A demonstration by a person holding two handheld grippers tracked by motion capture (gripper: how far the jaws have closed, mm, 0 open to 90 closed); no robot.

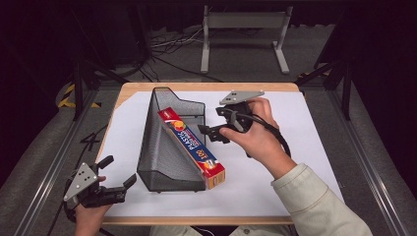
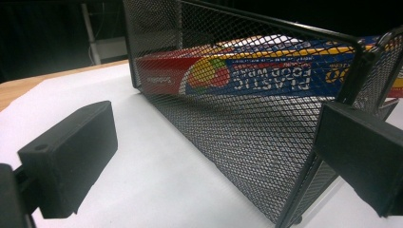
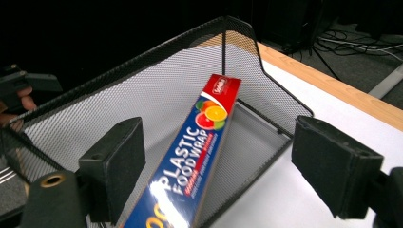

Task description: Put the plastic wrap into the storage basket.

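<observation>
**Wrap box resting in the mesh holder, both tools standing clear**

The box of plastic food wrap [image 1: 193, 147] already lies inside the black mesh holder [image 1: 156, 147], which stands on the white-covered surface [image 1: 295, 162]. The box sits at a slant: its red end is up near the holder's tall back corner, and its other end reaches the low open front and pokes a little past the rim toward the person. In the right tool view the box [image 3: 195, 166] runs diagonally along the holder's floor and wall, its lower end passing between that tool's two black jaws without either pad touching it.

The right tool [image 1: 212, 130] hovers just beside the holder's right wall, near the box's upper half. Its jaws stand apart and released, with nothing gripped between them. The left tool [image 1: 119, 183] rests near the front left corner of the surface, close to the holder's low end but apart from it; its jaws are also spread and empty. In the left tool view the mesh wall [image 2: 247, 118] stands directly ahead, with the box's lettering readable through it.

Judging by how things lie, the main work, getting the box into the holder, looks done. What may be left is small: the box is tilted and overhangs the front, so a nudge to seat it fully could be wanted, perhaps with the left tool steadying the holder. Otherwise only drawing both tools away remains.
</observation>
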